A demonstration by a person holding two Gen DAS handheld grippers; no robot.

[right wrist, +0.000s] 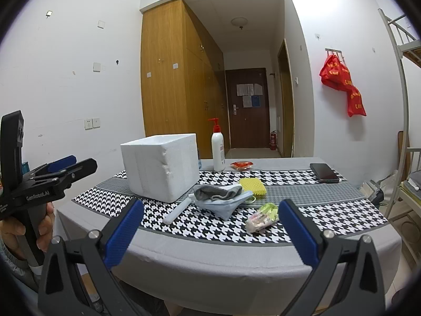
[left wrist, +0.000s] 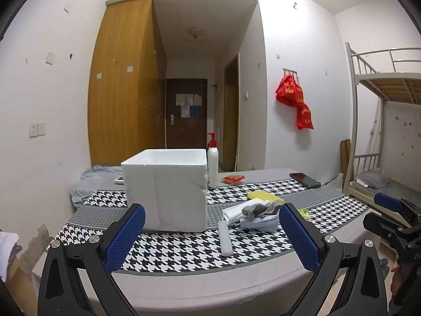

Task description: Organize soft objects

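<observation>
Now we hold both tools, left tool (left wrist: pixel 210 233) and right tool (right wrist: pixel 209 223), spread wide and empty short of the desk (right wrist: pixel 210 252), lined up on the sock (right wrist: pixel 217 192) draped over the masks (right wrist: pixel 223 205) beside the foam box (right wrist: pixel 160 166), presumably its destination.

The left gripper (left wrist: pixel 211 234) is level, jaws spread wide, blue pads (left wrist: pixel 123 237) at 8 and 4 o'clock. The right gripper (right wrist: pixel 210 231) matches, equally wide. A hand (right wrist: pixel 43 226) grips the left gripper's handle at 8 o'clock.
</observation>
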